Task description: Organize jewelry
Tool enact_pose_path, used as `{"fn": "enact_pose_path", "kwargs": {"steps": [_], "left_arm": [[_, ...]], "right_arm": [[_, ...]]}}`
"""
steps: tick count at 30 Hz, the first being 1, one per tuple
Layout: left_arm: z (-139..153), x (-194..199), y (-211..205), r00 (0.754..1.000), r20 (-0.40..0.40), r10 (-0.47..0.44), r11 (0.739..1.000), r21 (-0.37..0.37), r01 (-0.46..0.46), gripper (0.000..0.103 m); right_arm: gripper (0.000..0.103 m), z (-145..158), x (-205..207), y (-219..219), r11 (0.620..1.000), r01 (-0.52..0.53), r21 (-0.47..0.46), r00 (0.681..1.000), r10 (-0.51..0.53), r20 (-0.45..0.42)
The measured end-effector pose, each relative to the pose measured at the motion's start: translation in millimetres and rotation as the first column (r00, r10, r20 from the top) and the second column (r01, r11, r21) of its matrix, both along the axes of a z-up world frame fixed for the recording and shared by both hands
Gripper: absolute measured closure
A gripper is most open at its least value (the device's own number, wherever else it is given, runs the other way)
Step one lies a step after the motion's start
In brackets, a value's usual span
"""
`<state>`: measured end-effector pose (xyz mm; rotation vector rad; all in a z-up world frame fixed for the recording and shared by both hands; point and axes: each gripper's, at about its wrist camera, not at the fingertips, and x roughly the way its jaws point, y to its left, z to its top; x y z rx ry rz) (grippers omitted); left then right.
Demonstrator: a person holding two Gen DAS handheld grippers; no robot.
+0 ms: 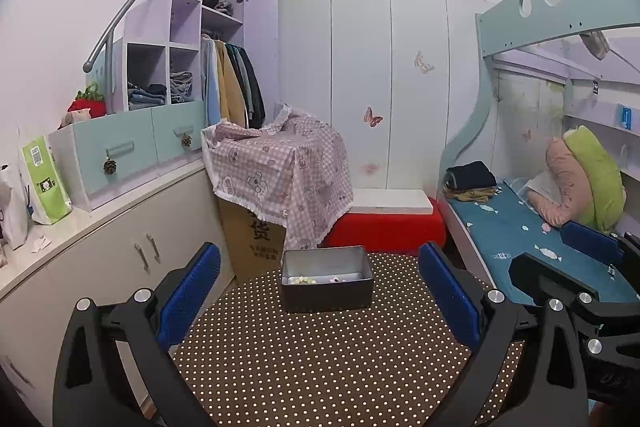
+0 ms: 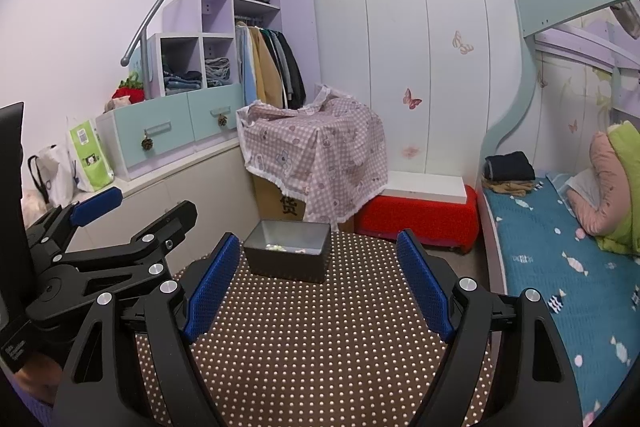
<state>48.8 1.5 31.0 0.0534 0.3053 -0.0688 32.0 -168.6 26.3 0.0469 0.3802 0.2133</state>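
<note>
A dark metal box [image 1: 327, 291] stands at the far edge of a brown polka-dot table [image 1: 320, 367]. Small pale and pink jewelry pieces [image 1: 304, 280] lie inside it. The box also shows in the right wrist view [image 2: 287, 259], with the jewelry [image 2: 280, 248] at its bottom. My left gripper [image 1: 316, 291] is open and empty, held above the table, short of the box. My right gripper [image 2: 318, 283] is open and empty, just right of the left one, also short of the box. Each gripper shows at the edge of the other's view.
Behind the table stand a cardboard box under a pink checked cloth [image 1: 280, 171] and a red stool [image 1: 388, 227]. A white cabinet with bags [image 1: 44, 183] runs along the left. A bunk bed with a blue sheet [image 1: 532, 247] is on the right.
</note>
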Motion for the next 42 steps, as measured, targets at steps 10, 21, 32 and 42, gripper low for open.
{"fn": "enact_pose_path", "kwargs": {"steps": [10,21,32,42], "left_arm": [[0.8,0.1,-0.4,1.000,0.000,-0.001,1.000,0.002,0.001,0.007],[8.0,5.2,-1.2,1.000,-0.003,-0.003,1.000,0.005,0.003,0.007],[7.6,5.5,0.5,1.000,-0.003,-0.003,1.000,0.008,0.003,0.007],[7.4,4.5,0.1,1.000,-0.002,0.000,1.000,0.009,0.000,0.007]], "right_arm": [[0.025,0.0,0.3,-0.6,1.000,-0.001,0.000,1.000,0.001,0.000],[0.025,3.1,1.3,-0.8,1.000,0.004,-0.001,1.000,-0.004,0.003],[0.025,2.4,0.5,-0.5,1.000,0.005,0.000,1.000,-0.005,0.003],[0.025,3.2,0.7,-0.4,1.000,0.004,0.002,1.000,-0.004,0.002]]}}
